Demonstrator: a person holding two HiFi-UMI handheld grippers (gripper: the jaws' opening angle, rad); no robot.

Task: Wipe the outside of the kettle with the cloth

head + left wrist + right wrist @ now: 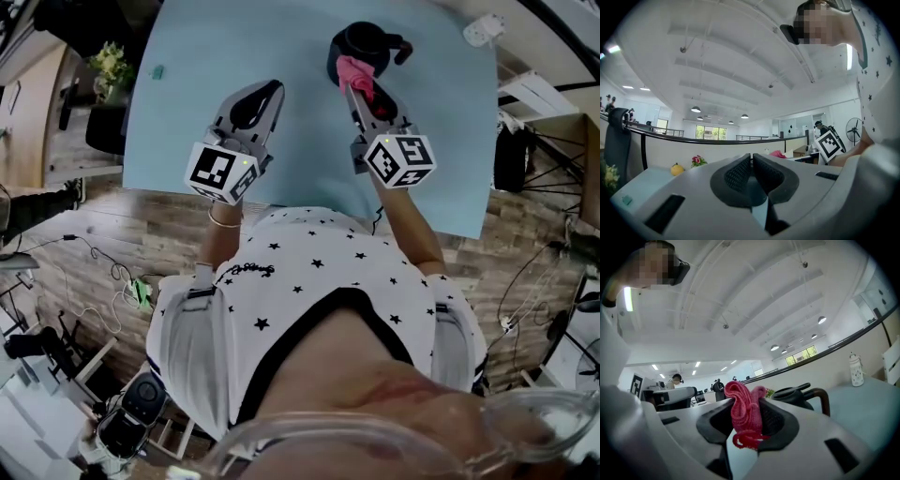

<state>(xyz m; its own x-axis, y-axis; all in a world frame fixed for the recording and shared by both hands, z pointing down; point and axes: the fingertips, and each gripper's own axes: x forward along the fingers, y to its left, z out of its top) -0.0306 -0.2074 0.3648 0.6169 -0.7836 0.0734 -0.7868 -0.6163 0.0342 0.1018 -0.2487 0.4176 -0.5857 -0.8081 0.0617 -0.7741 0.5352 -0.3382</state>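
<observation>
Right gripper [749, 414] is clamped on the pink cloth [742, 409], which bunches out past the jaw tips, presumably so that fabric rather than jaw meets the black kettle [364, 39]. The kettle stands just ahead of those tips, with the cloth at or against its near side. Left gripper [751, 165] has its jaws together on nothing and is held off to the left, apart from the kettle. The kettle lid looks seated; contents not visible.

Your cloth [356, 75] is pink, your kettle [366, 39] black. The worktop [187, 112] is pale blue, your shirt [309, 272] white with black stars.
</observation>
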